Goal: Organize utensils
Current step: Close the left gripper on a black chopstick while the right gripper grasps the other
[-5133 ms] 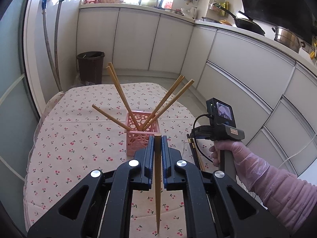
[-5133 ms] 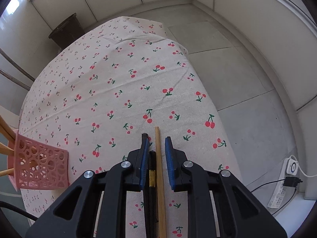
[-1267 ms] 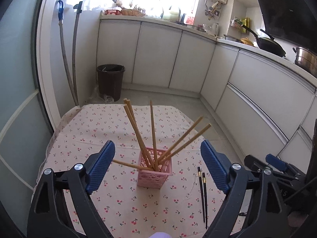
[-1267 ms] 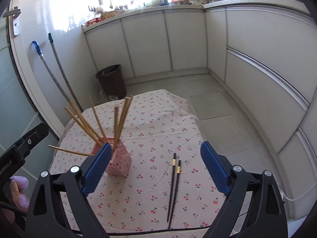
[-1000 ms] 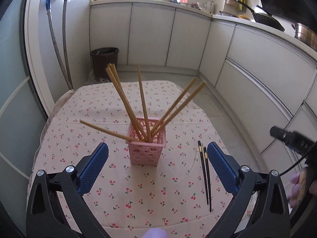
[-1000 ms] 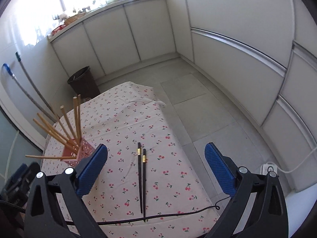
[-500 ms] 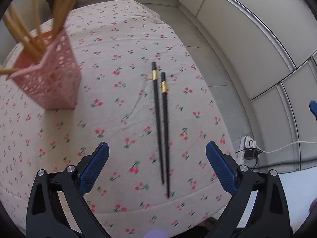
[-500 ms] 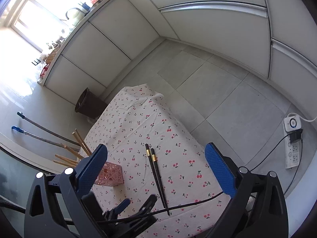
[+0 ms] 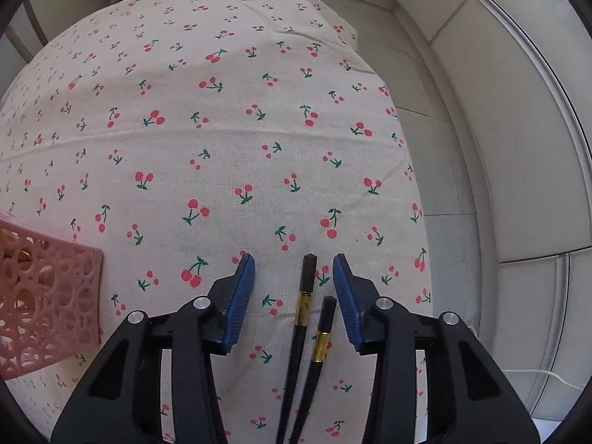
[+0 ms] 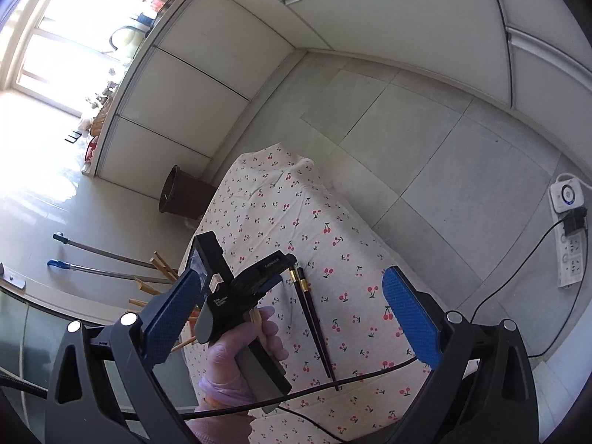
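Left gripper (image 9: 292, 270) points steeply down at the cherry-print tablecloth (image 9: 229, 118), jaws closing, with the two black chopsticks (image 9: 301, 318) lying flat on the cloth between them; blue pads (image 9: 240, 296) are not touching either stick yet, gap on both sides. The sticks lie side by side, gold bands near the upper ends, the right one set a bit lower, both nearer the right pad than the left. Pink lattice holder (image 9: 44, 299) sits on the cloth at the left edge of the left wrist view, well apart from the sticks, nothing between them but bare cloth. In the right wrist view, the right gripper (image 10: 288, 310) is held above the table, jaws spread wide, nothing between them. The gloved hand (image 10: 240, 351) holding the left tool's handle fills the lower middle there and hides part of the holder; wooden chopsticks (image 10: 162, 262) poke out behind it. A black cable (image 10: 333, 381) crosses the near table edge, over the lower tips of the black chopsticks. Beyond the table: dark bin (image 10: 181, 194) on the tiled floor, two long-handled tools (image 10: 100, 259) against the wall, white cabinets, power strip (image 10: 569, 236) on the floor at right.
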Demonstrator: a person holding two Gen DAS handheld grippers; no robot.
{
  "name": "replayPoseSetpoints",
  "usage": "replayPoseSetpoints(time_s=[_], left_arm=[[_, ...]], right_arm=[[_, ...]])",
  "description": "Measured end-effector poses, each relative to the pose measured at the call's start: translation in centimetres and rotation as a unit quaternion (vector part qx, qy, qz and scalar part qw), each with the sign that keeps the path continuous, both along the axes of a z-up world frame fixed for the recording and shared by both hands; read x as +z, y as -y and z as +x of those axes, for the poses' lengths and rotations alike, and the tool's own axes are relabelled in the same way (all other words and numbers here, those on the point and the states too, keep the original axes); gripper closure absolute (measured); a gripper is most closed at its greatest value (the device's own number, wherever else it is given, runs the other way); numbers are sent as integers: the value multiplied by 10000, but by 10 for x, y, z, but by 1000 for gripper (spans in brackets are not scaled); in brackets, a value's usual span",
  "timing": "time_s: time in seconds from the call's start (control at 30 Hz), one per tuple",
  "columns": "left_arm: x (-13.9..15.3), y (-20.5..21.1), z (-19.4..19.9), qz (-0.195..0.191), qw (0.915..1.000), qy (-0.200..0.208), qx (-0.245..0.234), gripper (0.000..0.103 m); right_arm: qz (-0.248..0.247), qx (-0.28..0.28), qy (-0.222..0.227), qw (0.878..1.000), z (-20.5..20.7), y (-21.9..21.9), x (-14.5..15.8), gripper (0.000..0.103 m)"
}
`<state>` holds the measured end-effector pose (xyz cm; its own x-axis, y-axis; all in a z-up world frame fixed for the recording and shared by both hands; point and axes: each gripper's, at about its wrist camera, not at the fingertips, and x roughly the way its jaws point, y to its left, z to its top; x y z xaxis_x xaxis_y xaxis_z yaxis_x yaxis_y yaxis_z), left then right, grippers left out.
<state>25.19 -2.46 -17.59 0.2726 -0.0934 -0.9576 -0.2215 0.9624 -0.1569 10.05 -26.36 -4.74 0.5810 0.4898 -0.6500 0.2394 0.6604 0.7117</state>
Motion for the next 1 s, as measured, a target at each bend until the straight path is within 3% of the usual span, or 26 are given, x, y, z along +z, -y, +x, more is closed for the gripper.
replayPoseSetpoints(time_s=[0.13, 0.23, 0.47, 0.6, 0.83, 1.0], left_arm=[[0, 12, -4, 631, 9977, 47, -229, 80], [-1, 19, -14, 809, 9958, 132, -398, 96], [5, 4, -59, 406, 9971, 335, -553, 97], [18, -15, -103, 270, 9955, 675, -613, 97], [57, -51, -168, 153, 9917, 1156, -533, 97], [86, -83, -203, 161, 9871, 1556, -349, 97]], right_arm=[[69, -11, -55, 10000, 2, 1, -3, 7], [-57, 37, -117, 9999, 4, -4, -6, 7], [-502, 258, -580, 9967, 19, -24, -31, 7], [-963, 541, -860, 9902, 32, -50, -50, 7], [-1465, 1106, -1217, 9754, 57, -105, -92, 7], [-1707, 1177, -1244, 9703, 69, -128, -106, 7]])
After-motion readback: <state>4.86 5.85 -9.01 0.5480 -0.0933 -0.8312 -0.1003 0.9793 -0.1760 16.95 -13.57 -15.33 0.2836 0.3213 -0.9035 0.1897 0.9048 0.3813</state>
